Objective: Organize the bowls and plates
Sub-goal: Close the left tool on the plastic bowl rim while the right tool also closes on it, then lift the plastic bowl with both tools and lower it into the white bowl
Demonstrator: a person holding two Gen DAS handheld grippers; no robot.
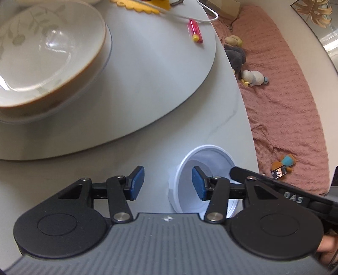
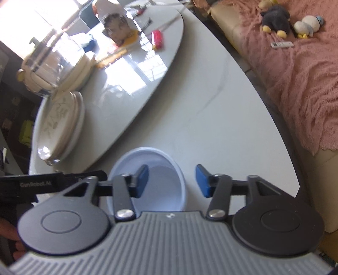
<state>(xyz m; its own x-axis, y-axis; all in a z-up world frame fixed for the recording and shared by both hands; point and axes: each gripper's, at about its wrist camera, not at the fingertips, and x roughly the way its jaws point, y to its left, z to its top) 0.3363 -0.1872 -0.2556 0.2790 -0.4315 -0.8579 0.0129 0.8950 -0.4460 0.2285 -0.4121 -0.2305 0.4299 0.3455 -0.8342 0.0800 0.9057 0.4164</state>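
A small white bowl (image 1: 208, 167) stands on the grey table near its right edge; it also shows in the right wrist view (image 2: 156, 169). My left gripper (image 1: 168, 183) is open just above it, its right pad inside the rim and its left pad outside. My right gripper (image 2: 172, 182) is open over the same bowl, its left pad inside the rim and its right pad outside. A cream leaf-patterned plate (image 1: 48, 55) with a brown rim lies on the raised turntable (image 1: 147, 74). The right wrist view shows that plate (image 2: 60, 124) on top of a stack.
A red-and-yellow object (image 1: 195, 33) and a white cable (image 1: 190, 18) lie on the turntable's far side. A glass jar (image 2: 52, 63) and stacked dishes stand at the back left. A pink blanket (image 1: 285, 95) with plush toys lies beyond the table edge.
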